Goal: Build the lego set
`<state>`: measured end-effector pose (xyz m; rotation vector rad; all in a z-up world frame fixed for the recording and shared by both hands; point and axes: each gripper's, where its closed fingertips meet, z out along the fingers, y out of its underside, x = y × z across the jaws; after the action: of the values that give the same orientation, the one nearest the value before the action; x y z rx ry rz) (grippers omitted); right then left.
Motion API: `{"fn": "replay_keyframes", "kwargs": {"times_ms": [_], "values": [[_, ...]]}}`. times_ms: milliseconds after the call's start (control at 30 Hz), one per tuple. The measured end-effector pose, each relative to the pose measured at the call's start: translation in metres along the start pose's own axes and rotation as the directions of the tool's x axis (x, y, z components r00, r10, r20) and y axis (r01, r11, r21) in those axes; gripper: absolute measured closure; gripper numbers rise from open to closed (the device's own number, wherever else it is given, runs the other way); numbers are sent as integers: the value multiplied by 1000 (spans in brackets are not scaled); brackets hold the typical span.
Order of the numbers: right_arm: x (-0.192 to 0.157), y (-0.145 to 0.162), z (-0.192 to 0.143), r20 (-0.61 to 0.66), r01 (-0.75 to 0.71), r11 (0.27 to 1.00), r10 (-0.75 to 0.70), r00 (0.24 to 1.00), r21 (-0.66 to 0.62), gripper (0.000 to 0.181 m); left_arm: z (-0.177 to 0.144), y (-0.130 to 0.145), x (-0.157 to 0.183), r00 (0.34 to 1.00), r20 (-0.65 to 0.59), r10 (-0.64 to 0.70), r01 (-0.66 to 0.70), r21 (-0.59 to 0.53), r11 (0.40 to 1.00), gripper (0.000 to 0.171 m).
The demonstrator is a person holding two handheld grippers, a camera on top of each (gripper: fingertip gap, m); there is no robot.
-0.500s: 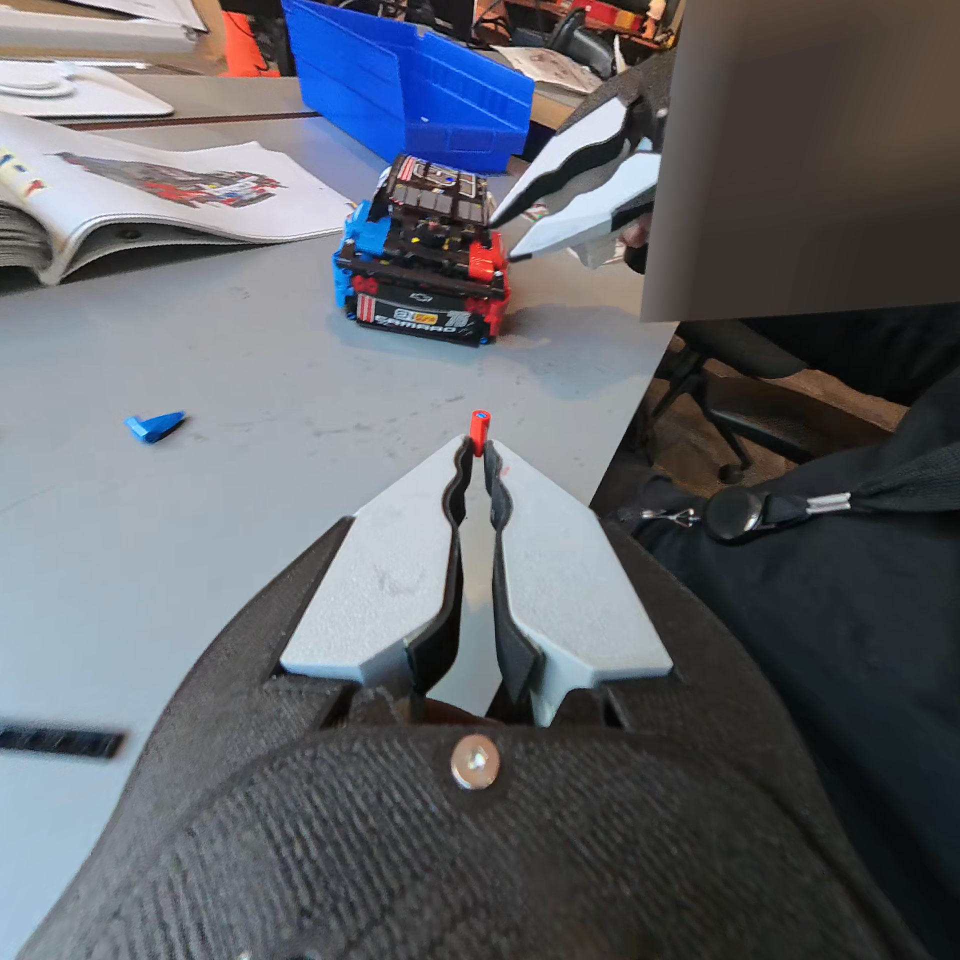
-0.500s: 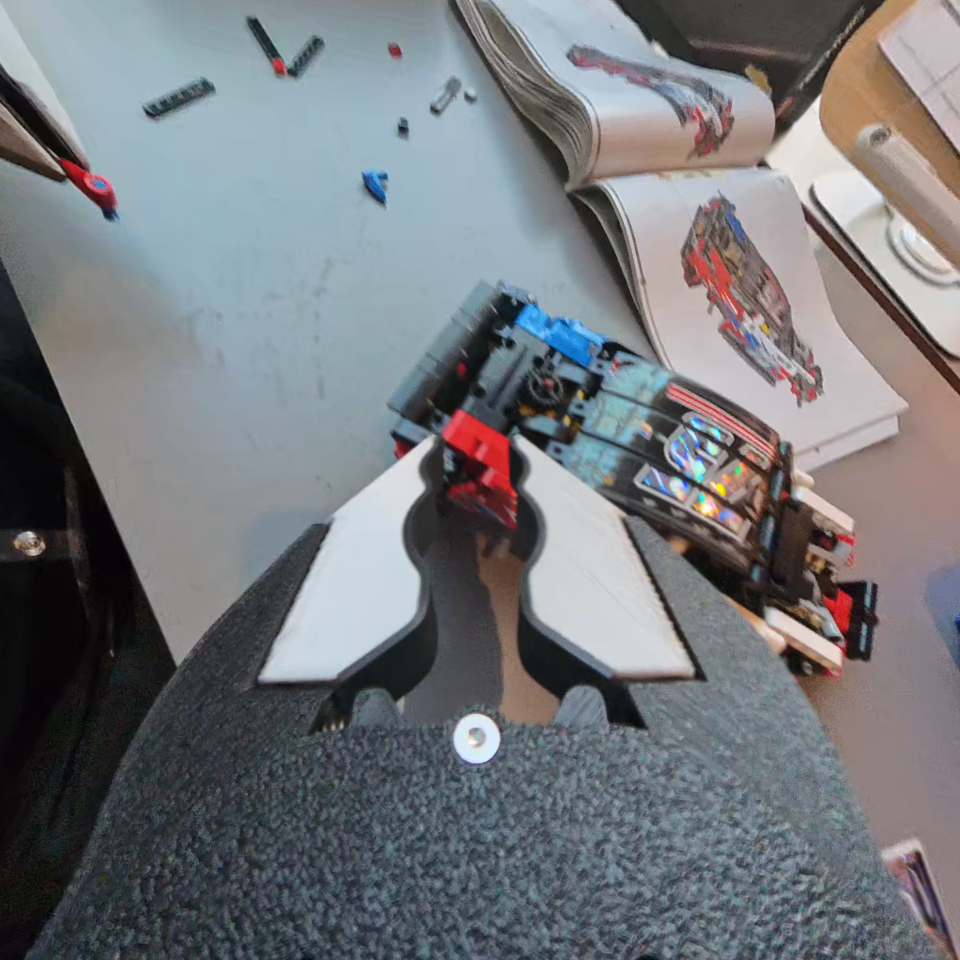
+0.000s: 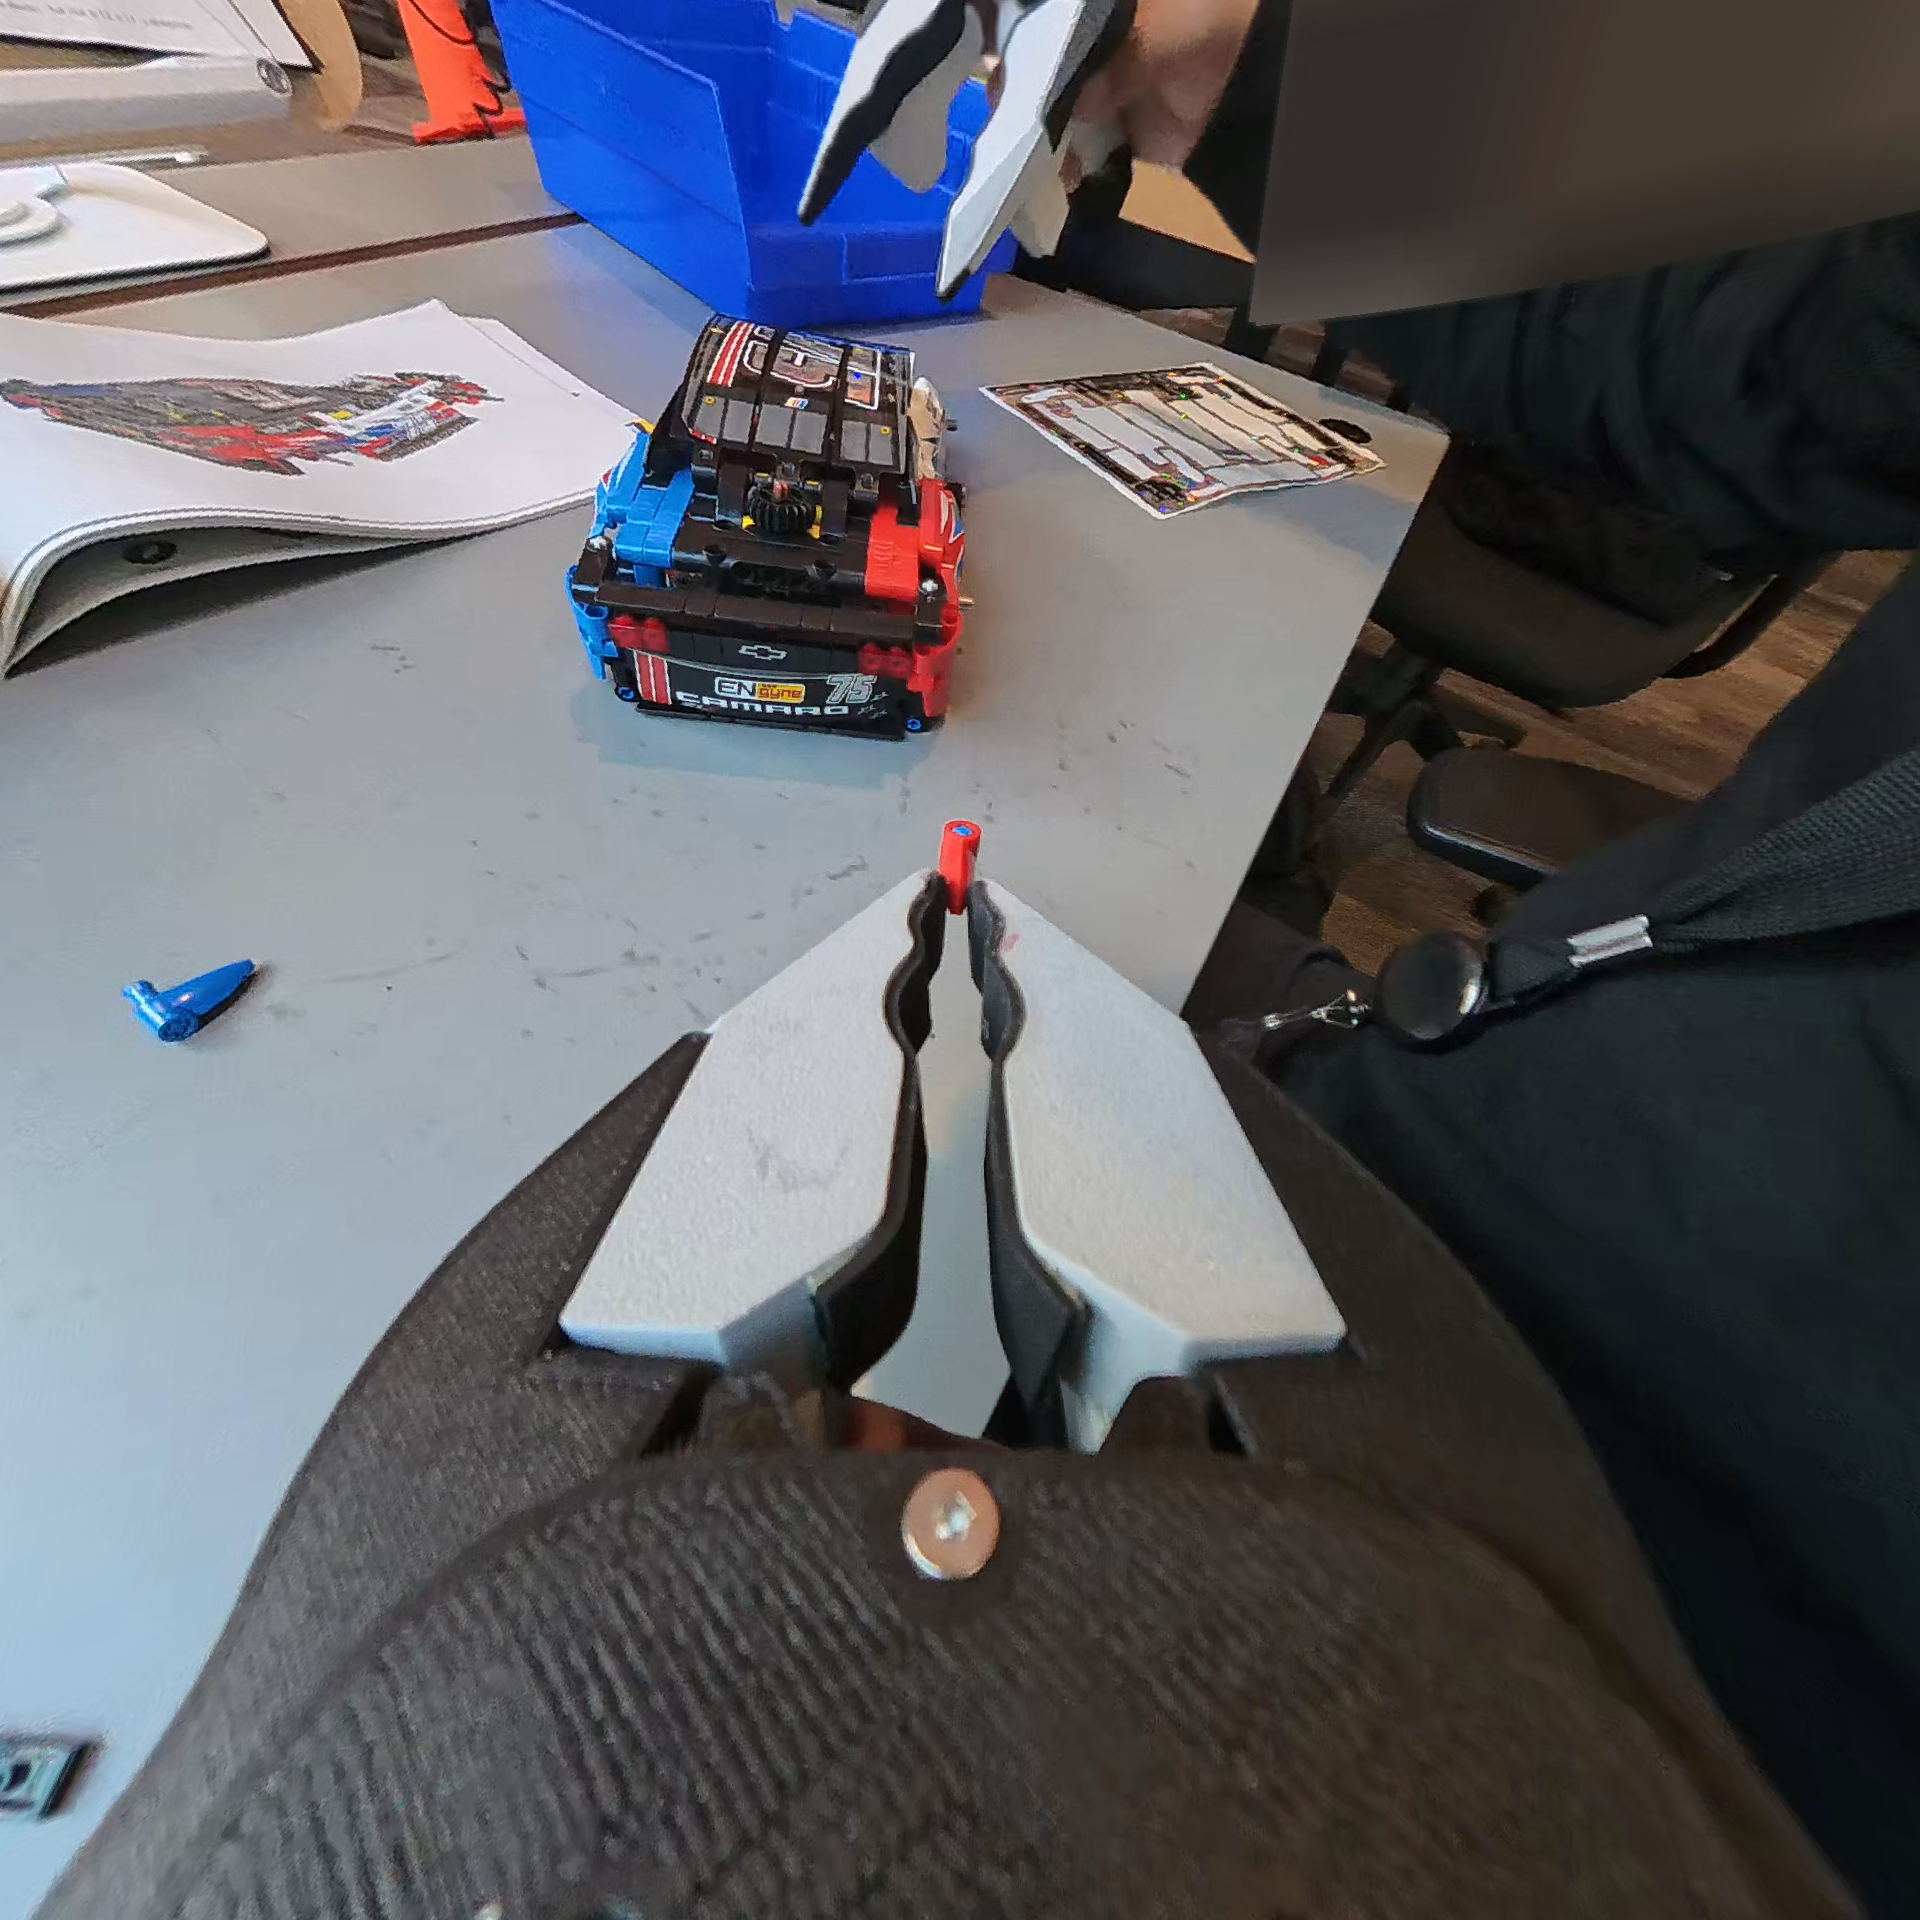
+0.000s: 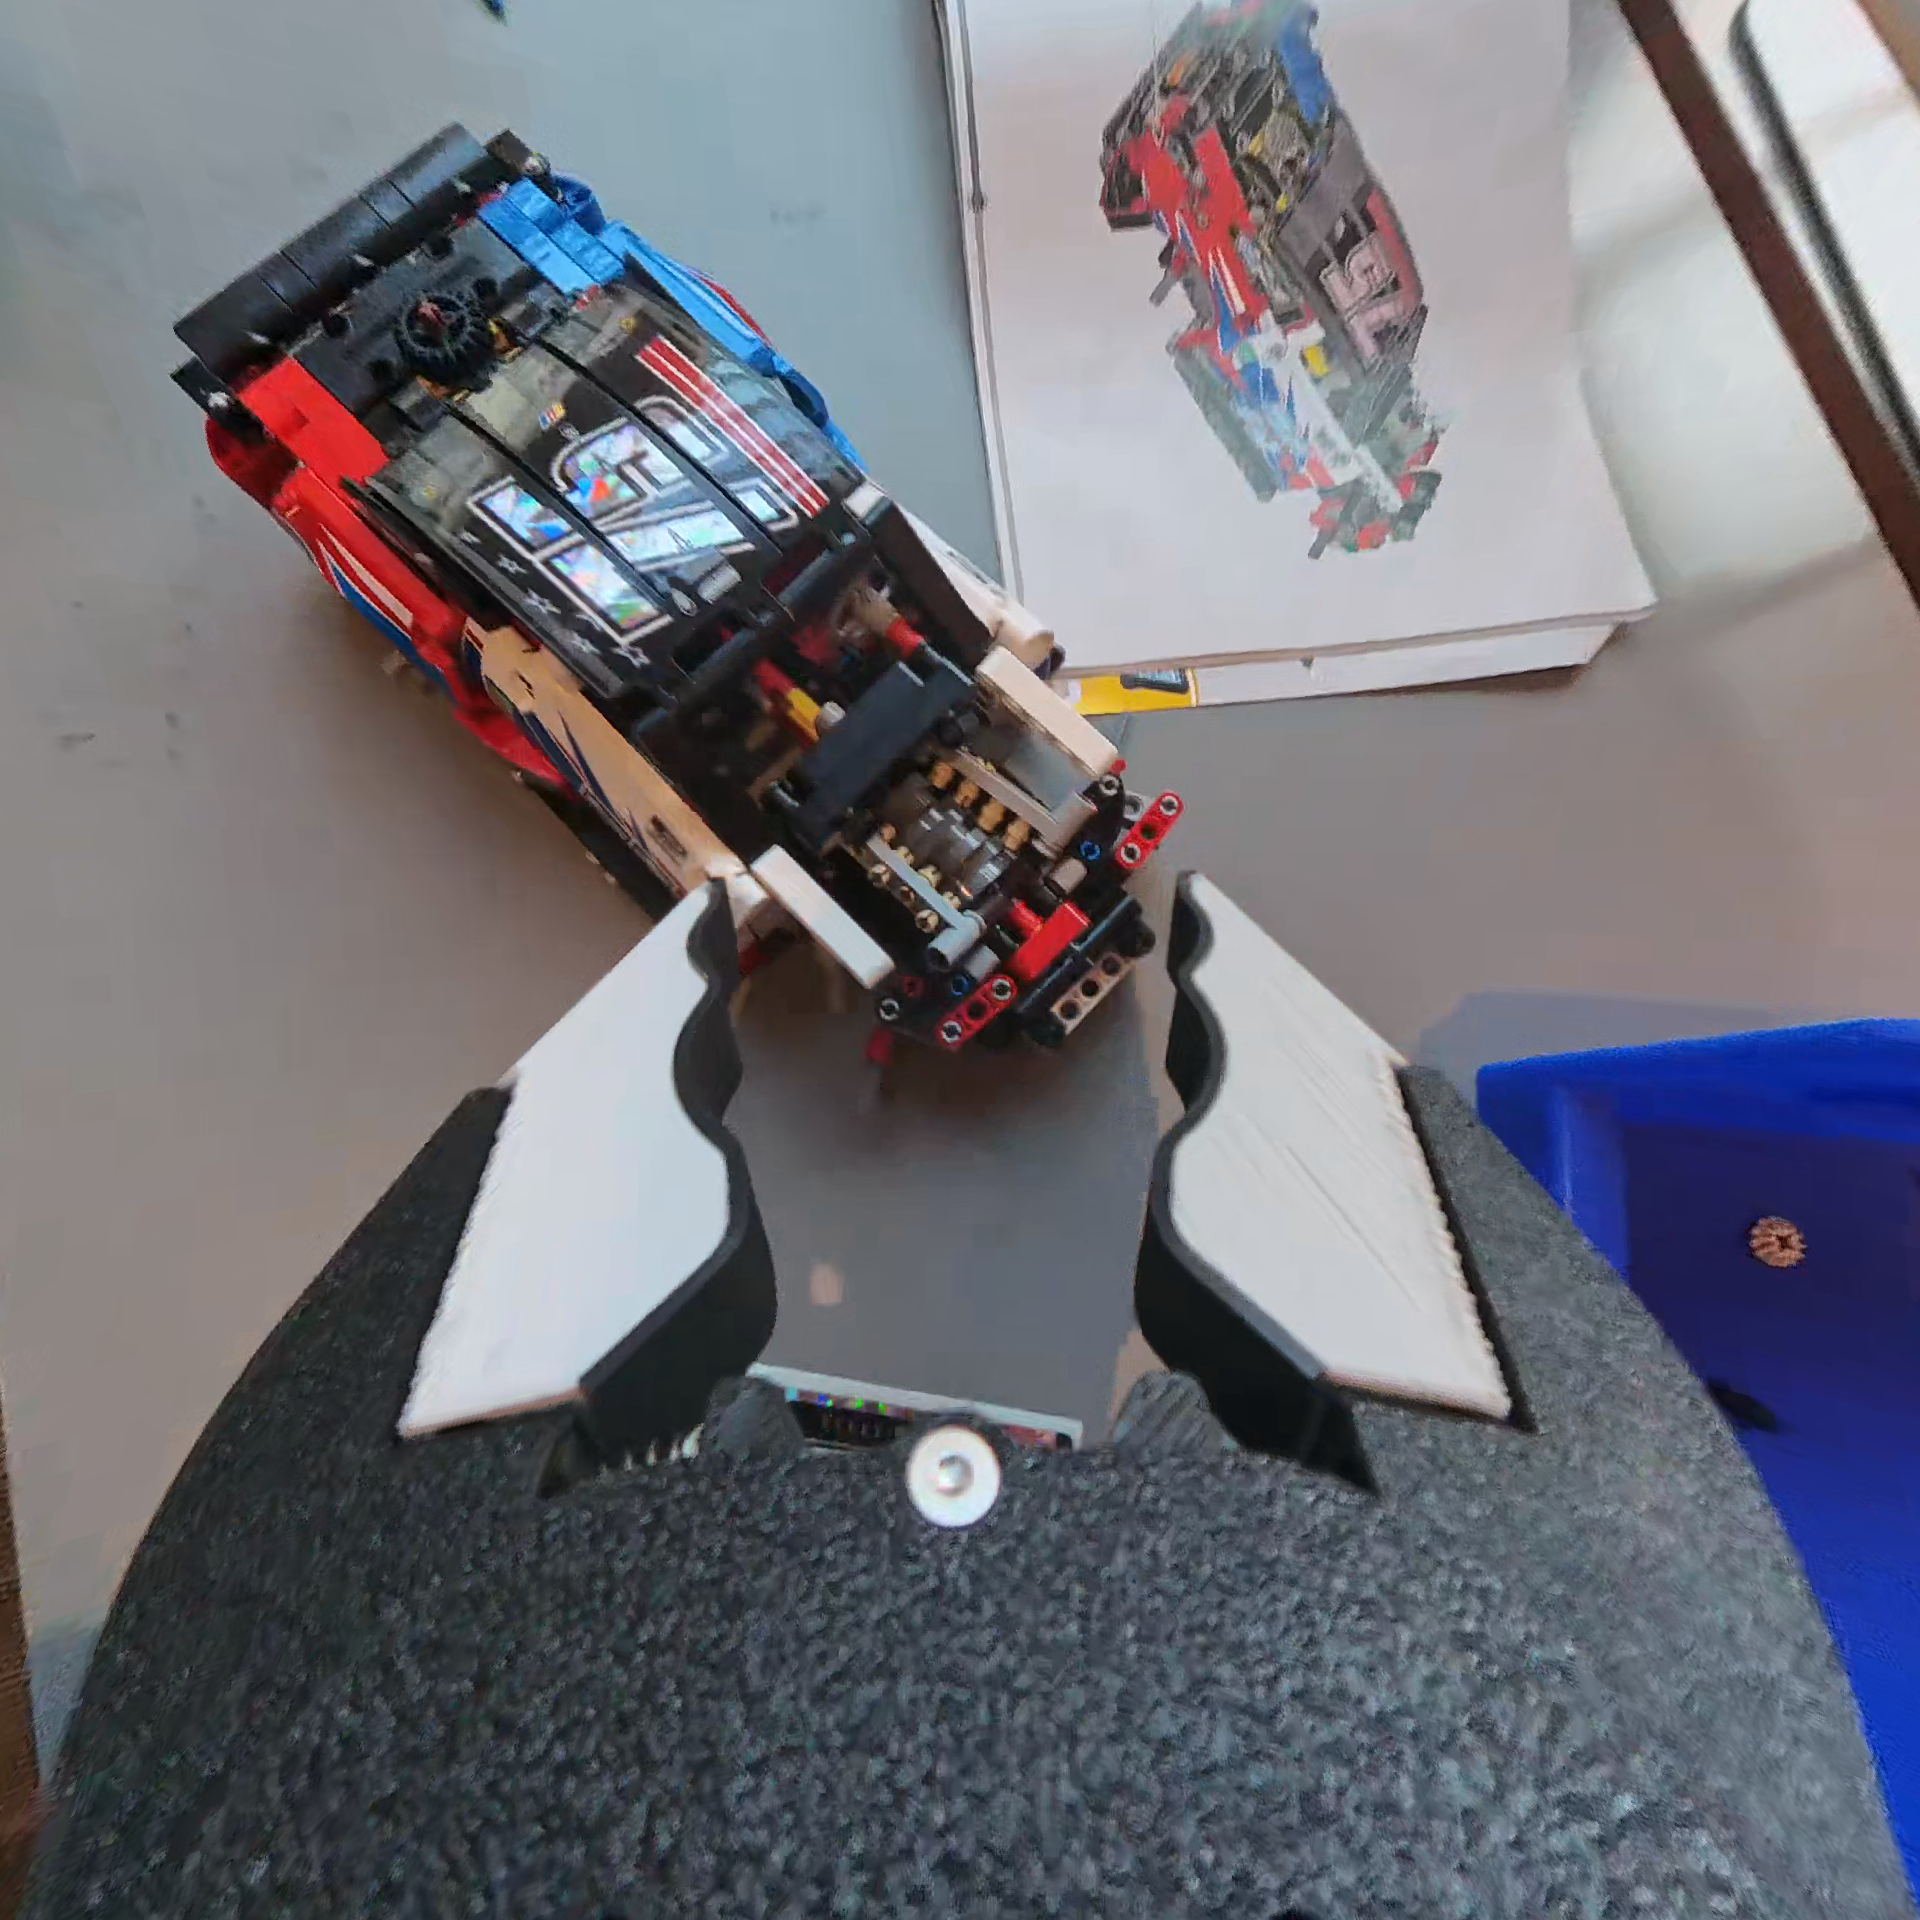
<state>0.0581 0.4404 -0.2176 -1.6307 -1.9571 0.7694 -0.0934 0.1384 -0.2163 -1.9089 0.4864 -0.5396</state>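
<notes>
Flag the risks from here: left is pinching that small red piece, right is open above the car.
1. The left gripper holds the red pin only at its very fingertips, so it could twist or pop out on insertion.
2. The lego car sits free on the table with the right gripper open and off it; pushing may slide it.
3. The car sits fairly near the table edge.
</notes>
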Motion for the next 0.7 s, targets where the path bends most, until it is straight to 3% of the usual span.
{"fn": "replay_keyframes", "kwargs": {"times_ms": [167,333,467,567,700], "values": [[2,9,3,175,-215,973,197,965,89,87,2,-2,-6,1000,-17,-20,20,11,1000,170],[-4,25,29,160,-187,982,185,970,-4,83,4,2,-12,1000,-19,-24,24,-7,1000,170],[-5,20,28,194,-215,977,209,959,11,83,5,0,-11,1000,-23,-15,15,2,1000,170],[13,23,24,85,-170,985,169,982,16,92,3,5,-10,1000,-20,-12,12,-4,1000,170],[19,24,30,109,-258,966,256,960,5,85,-2,9,-10,1000,-17,-23,23,-3,1000,170]]}}
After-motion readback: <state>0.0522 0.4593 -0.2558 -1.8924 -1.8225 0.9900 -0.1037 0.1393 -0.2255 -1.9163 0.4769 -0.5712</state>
